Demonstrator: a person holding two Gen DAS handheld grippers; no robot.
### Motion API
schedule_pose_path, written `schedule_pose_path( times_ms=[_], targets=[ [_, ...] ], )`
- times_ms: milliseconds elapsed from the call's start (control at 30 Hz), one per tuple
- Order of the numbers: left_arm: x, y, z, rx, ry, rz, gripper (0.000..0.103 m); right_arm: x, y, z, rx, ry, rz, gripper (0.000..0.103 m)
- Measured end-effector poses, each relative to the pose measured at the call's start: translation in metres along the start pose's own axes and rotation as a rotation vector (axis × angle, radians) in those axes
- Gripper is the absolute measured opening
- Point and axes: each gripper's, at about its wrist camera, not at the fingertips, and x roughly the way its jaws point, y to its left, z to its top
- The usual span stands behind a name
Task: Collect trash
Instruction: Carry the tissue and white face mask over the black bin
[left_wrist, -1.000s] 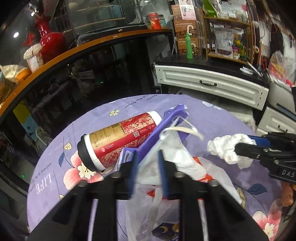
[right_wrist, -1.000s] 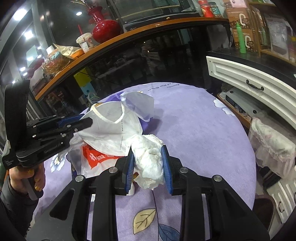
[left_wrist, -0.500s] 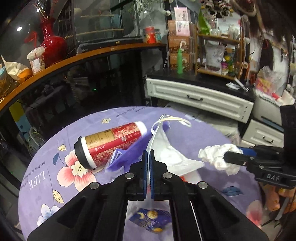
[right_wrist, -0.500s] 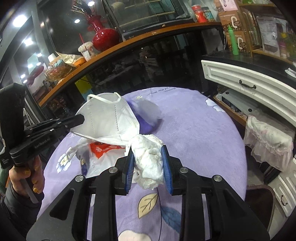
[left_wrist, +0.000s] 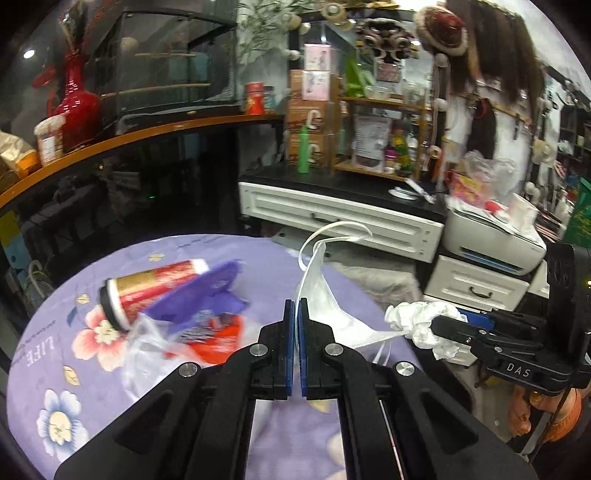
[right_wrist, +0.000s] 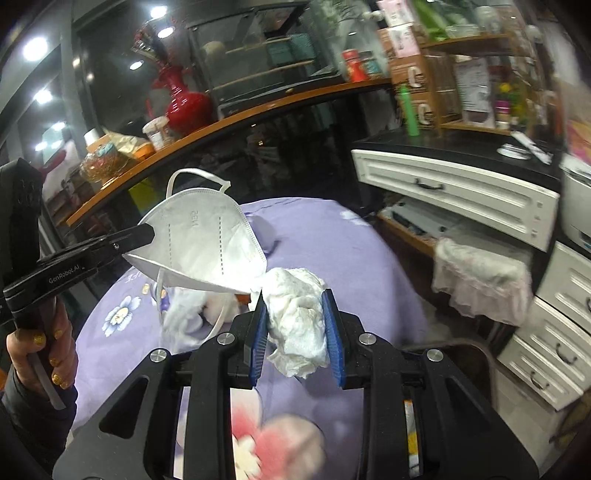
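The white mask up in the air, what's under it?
Under the lifted mask lies the purple tablecloth with a clear plastic bag. Whatever sits beneath the bag is hidden.

Your indoor light is dim and warm. Ceiling spots (right_wrist: 35, 48) flare white at upper left of the right wrist view. Glare on the red vase (right_wrist: 186, 107). Motion blur smears the paper cup (left_wrist: 147, 291) and desk (right_wrist: 288, 443) florals. Fisheye bends edges; corners vignette black.
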Motion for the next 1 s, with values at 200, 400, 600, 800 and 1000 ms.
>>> schedule_pose_path(
  times_ms=[200, 400, 600, 800, 1000],
  targets=[
    [0.011, -0.046, -0.01, 0.007, 0.027, -0.1, 0.003, -0.038, -0.033, -0.029, 0.043, -0.004, -0.103, 0.029],
    [0.021, -0.089, -0.019, 0.027, 0.051, -0.174, 0.003, -0.056, -0.073, -0.065, 0.117, 0.03, -0.189, 0.029],
    [0.031, -0.122, -0.028, 0.041, 0.065, -0.216, 0.003, -0.056, -0.106, -0.102, 0.181, 0.073, -0.254, 0.029],
    [0.051, -0.147, -0.04, 0.053, 0.112, -0.241, 0.003, -0.043, -0.125, -0.131, 0.209, 0.118, -0.315, 0.029],
    [0.073, -0.164, -0.054, 0.069, 0.161, -0.238, 0.003, -0.025, -0.143, -0.156, 0.238, 0.171, -0.354, 0.035]
  ],
)
